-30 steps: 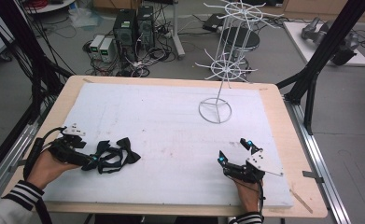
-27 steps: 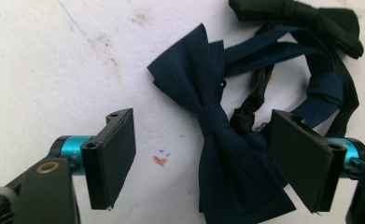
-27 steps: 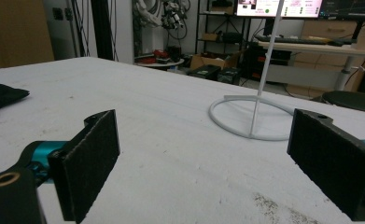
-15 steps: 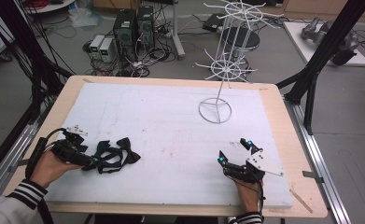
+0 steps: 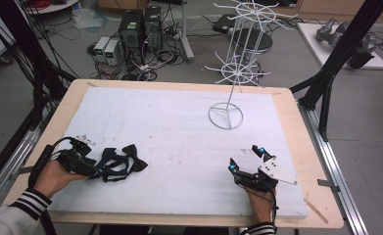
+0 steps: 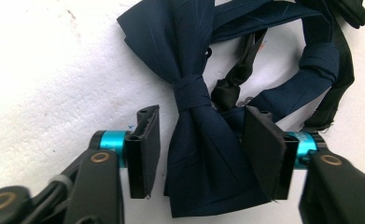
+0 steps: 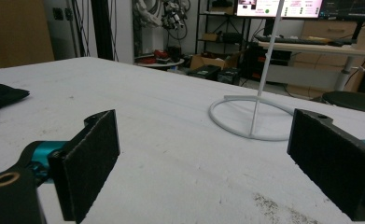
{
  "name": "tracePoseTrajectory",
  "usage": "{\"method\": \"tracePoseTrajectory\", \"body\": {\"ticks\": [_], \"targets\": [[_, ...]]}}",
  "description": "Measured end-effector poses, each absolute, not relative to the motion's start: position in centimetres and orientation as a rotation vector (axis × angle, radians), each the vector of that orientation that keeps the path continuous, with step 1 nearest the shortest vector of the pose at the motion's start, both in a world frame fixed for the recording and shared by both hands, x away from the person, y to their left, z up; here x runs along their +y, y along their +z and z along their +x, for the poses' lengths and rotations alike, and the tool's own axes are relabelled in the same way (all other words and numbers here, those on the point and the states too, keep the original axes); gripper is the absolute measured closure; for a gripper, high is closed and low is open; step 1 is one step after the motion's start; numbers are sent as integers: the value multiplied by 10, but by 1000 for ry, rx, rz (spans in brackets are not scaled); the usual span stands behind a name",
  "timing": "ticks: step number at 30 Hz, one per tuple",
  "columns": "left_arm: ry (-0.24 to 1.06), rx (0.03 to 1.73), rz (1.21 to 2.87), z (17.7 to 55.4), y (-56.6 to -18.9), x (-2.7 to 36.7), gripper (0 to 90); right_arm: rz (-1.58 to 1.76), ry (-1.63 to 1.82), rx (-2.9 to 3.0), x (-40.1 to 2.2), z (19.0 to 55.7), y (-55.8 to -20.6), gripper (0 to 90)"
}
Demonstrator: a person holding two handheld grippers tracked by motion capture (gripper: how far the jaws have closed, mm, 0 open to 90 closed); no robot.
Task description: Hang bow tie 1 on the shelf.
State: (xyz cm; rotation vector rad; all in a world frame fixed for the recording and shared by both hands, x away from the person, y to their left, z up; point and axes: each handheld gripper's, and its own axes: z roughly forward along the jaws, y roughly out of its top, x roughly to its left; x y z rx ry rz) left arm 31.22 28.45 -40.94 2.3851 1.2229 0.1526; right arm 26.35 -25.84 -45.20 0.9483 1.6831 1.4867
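A navy bow tie (image 6: 194,154) lies tangled with a black bow tie (image 6: 353,11) on the white board; in the high view the pile (image 5: 120,164) sits at the front left. My left gripper (image 5: 93,169) (image 6: 203,114) straddles one wing of the navy tie. Its jaws have just been closing on that wing; the right pad (image 6: 259,149) overlaps the cloth, while a sliver of board shows beside the left pad (image 6: 145,149). My right gripper (image 5: 245,158) (image 7: 208,126) rests open near the front right with nothing between its pads.
A white wire display stand (image 5: 235,81) rises from a ring base (image 7: 227,122) at the back right of the white board (image 5: 179,137). The board lies on a wooden table (image 5: 297,127). Computers, cables and black frame posts stand beyond the table.
The left gripper's jaws have drawn closer together around the navy bow tie. Both hands and the ties have kept their places.
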Motion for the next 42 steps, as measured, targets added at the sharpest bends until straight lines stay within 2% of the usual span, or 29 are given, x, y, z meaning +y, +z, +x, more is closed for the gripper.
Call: {"method": "tracePoseTrajectory", "body": {"ticks": [2,3,4,12,27,42], "targets": [[152,1220,2386,312,-410,284,521,951,1488,1685,-258,263,-452,86],[151,1218,2393,311,-409,284,569,951,1488,1684,-258,263,-452,86],[149,1212,2400,311,-409,284,569,951,1488,1684,-258,263,-452,86],[169,1201,2395,308,-410,287,754,949,1484,1687,-258,263,-452,86],[251,1164,2359,306,-404,290,771,947,1482,1686,-258,263,-452,86],[336,1107,2219,307,-386,295,772,948,1478,1683,-258,263,-452,86]]}}
